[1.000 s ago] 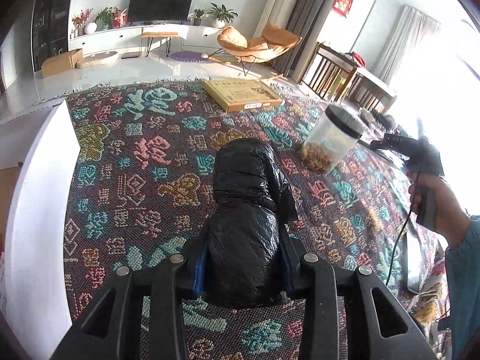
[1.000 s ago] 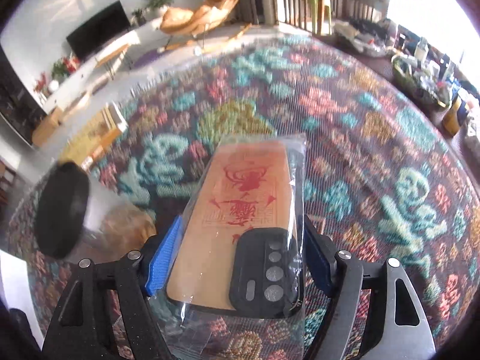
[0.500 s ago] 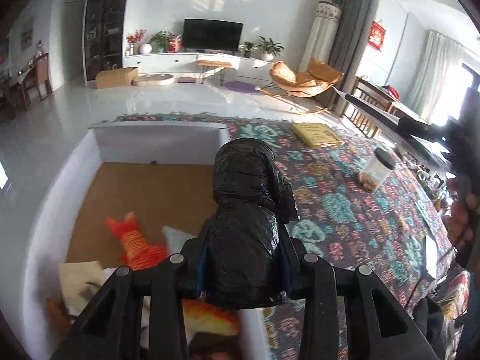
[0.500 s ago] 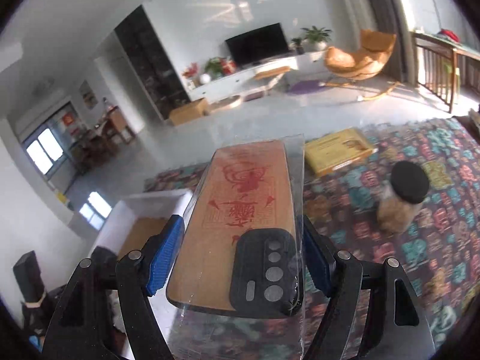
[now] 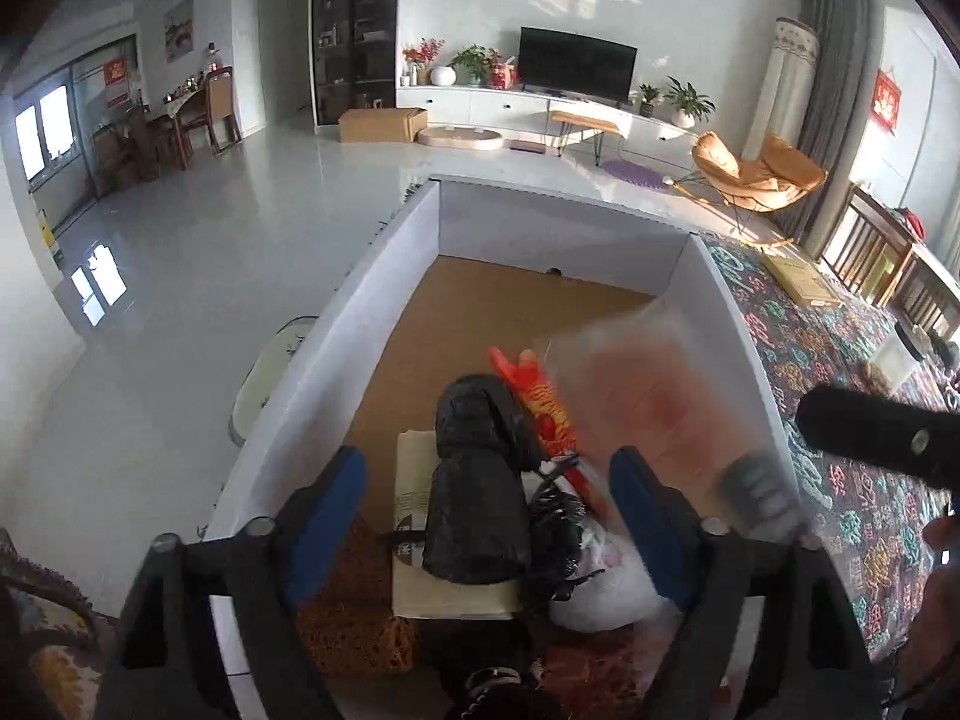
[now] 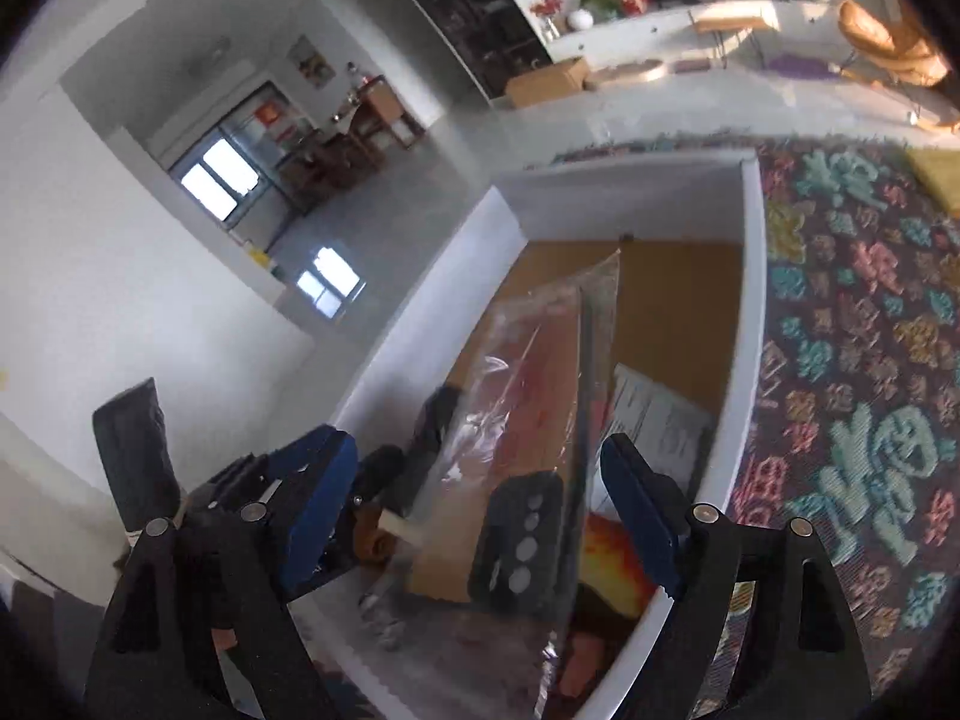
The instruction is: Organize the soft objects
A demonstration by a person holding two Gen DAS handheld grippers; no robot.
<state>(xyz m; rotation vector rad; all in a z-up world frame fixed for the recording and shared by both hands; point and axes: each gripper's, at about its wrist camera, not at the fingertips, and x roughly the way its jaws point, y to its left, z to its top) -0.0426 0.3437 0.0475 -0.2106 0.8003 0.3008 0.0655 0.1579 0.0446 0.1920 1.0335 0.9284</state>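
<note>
Hanging over a white box (image 5: 366, 324) with a brown cardboard floor, the left gripper (image 5: 486, 516) has its blue-padded jaws spread wide, having just been opening, and the black plastic bundle (image 5: 477, 498) sits between them with a clear gap to each pad, resting on a pale folded paper packet (image 5: 414, 498) among the things already in the box. Just beside the bundle lie an orange and red plush toy (image 5: 540, 396), a white plastic bag (image 5: 606, 594) and something brown and fuzzy (image 5: 354, 606) in the near corner. The right gripper (image 6: 480, 498) has also just been opening its jaws; the phone case in a clear sleeve (image 6: 528, 438), orange with a red print and a black camera block, stands tilted on edge between them, free of both pads and above the box's contents. In the left wrist view the same case (image 5: 654, 408) shows as a blur at the box's right wall. The box stands on a patterned cloth (image 6: 864, 360) that spreads out to the right, with a yellow flat box (image 5: 804, 282) lying farther off on it
</note>
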